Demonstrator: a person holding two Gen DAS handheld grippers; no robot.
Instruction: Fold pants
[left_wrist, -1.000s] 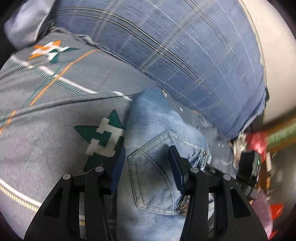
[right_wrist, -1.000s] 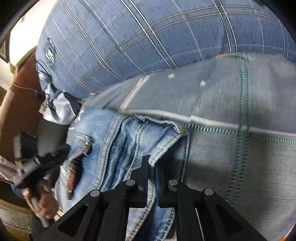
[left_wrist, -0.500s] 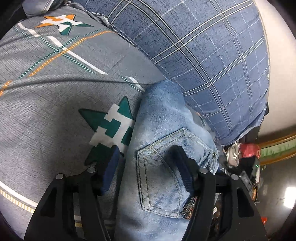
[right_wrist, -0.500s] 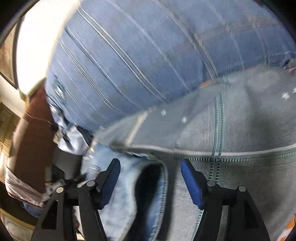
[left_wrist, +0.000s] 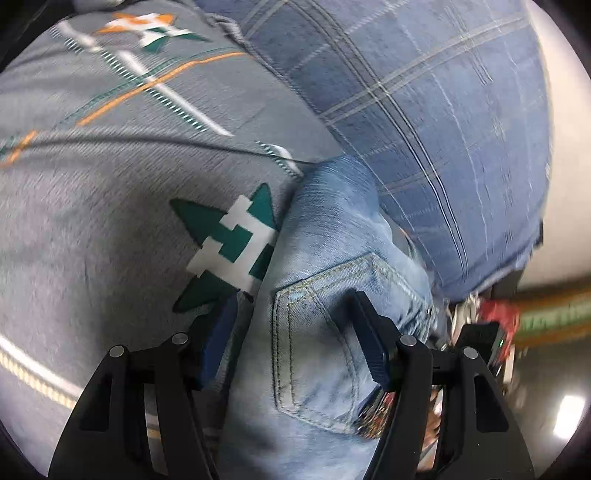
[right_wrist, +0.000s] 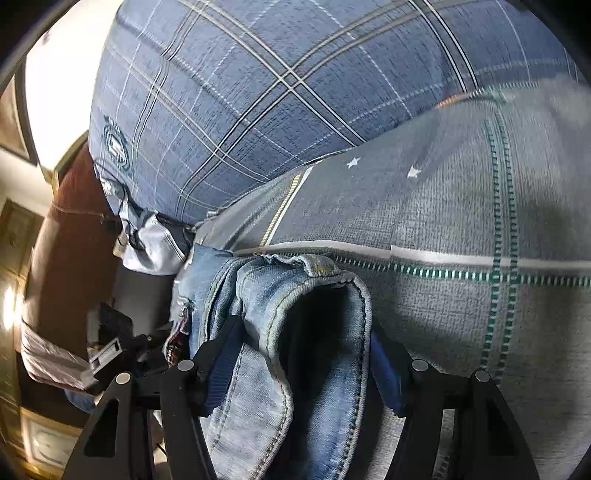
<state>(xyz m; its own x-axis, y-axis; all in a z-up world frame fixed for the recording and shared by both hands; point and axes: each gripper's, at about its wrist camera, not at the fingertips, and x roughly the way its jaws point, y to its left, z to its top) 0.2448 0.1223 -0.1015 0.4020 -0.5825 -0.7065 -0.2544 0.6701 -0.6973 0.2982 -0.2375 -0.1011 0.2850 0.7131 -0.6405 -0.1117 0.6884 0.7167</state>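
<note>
The jeans lie bunched on the grey patterned bedspread, just beside a blue plaid pillow; a back pocket faces up in the left wrist view, and a rolled, stitched edge with a dark opening shows in the right wrist view. The denim is judged soft but thick and fairly heavy; it should drape and slide little on the cloth; hold is best taken at the doubled seams and waistband, where the layers are stiff enough not to slip out.

The left hand-held gripper is spread apart, its fingers straddling the pocket with nothing pinched; the right hand-held gripper is likewise apart, one finger either side of the rolled edge, nothing clamped.

A second ago the right one was pressed together on that edge; it has since been released and stays wide. The left one has been widened slightly over the pocket.
</note>
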